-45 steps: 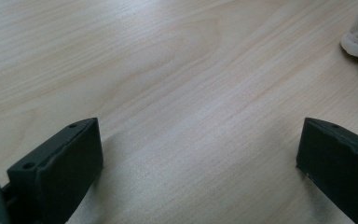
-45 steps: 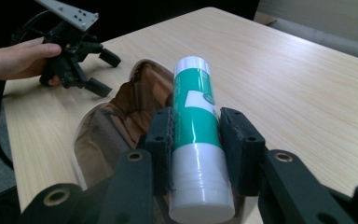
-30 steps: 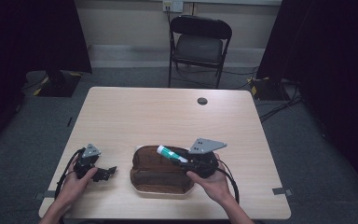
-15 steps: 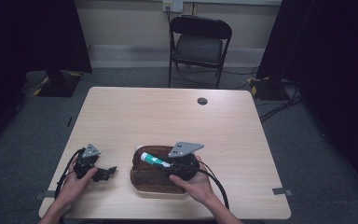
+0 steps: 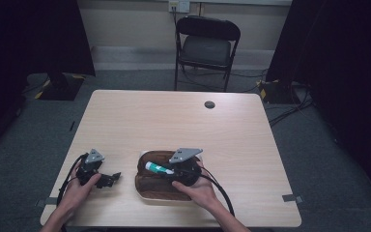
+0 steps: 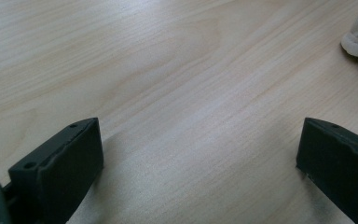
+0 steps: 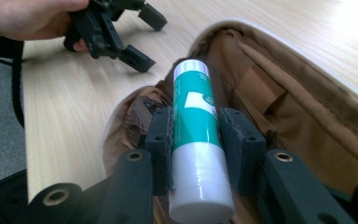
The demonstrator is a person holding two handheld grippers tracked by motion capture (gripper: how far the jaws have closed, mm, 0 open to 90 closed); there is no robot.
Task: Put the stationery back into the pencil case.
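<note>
Right gripper view: my right gripper (image 7: 196, 140) has its jaws clamped on the tube (image 7: 196, 135), crosswise at mid-length, cap end pointing over the open pouch (image 7: 307, 121). Over the last second I've carried it leftward above the pouch, likely to stow it. My left gripper (image 5: 107, 178) rests wide open on the desk (image 5: 174, 121).

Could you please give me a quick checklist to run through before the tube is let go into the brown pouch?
1. Right gripper clamped on the teal and white tube: ok.
2. Tube over the open brown pouch, not the bare table: ok.
3. Pouch mouth open beneath the tube: ok.
4. Left gripper open and apart from the pouch: ok.
5. Tube already touching the pouch lining: cannot tell.
</note>
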